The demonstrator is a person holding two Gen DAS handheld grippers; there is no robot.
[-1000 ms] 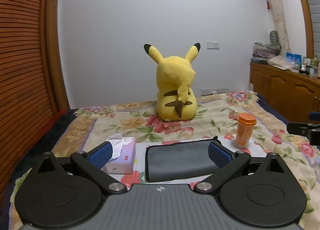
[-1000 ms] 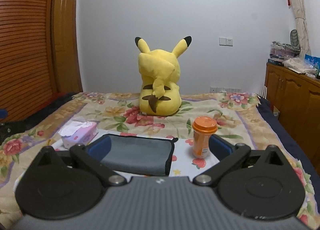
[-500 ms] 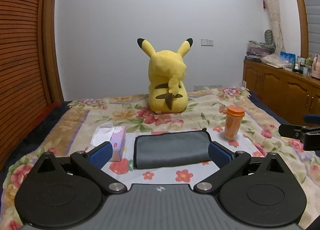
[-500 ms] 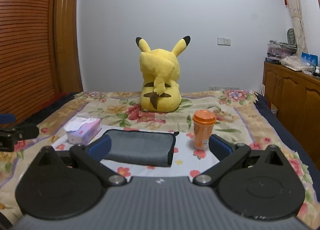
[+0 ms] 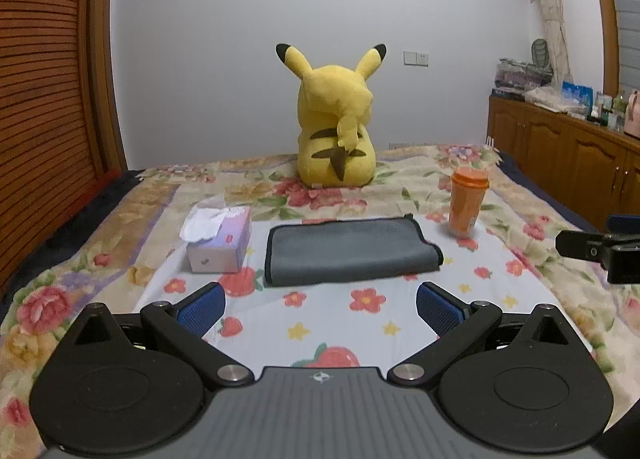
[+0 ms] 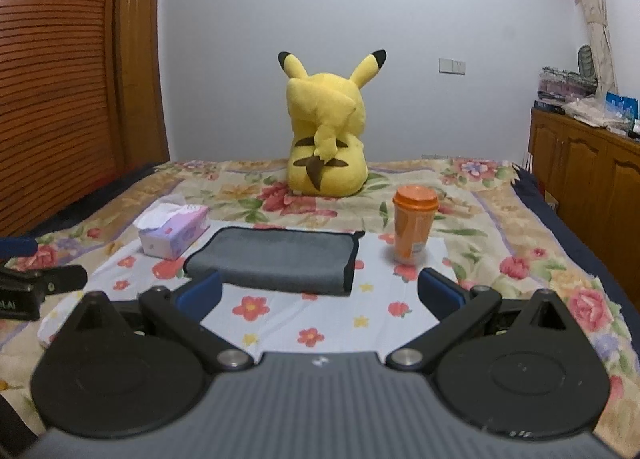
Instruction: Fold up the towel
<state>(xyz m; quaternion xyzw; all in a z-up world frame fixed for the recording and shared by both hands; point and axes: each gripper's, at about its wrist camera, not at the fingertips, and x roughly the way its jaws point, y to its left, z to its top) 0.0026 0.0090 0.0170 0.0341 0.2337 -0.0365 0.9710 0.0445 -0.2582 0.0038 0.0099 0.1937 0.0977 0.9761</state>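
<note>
A grey towel (image 5: 348, 251) lies folded flat on the flowered bedsheet, with a dark edge on its right side; it also shows in the right wrist view (image 6: 276, 259). My left gripper (image 5: 320, 309) is open and empty, held back from the towel's near edge. My right gripper (image 6: 320, 293) is open and empty, also short of the towel, its left finger overlapping the towel's near left corner in the view. Each gripper shows at the edge of the other's view.
A tissue box (image 5: 218, 239) stands left of the towel. An orange lidded cup (image 5: 466, 203) stands to its right. A yellow plush toy (image 5: 336, 127) sits behind. A wooden cabinet (image 5: 568, 151) runs along the right, wooden doors (image 6: 60, 71) on the left.
Both grippers have drawn back from the towel toward the near side of the bed and stayed open. The towel lies still and looks farther away.
</note>
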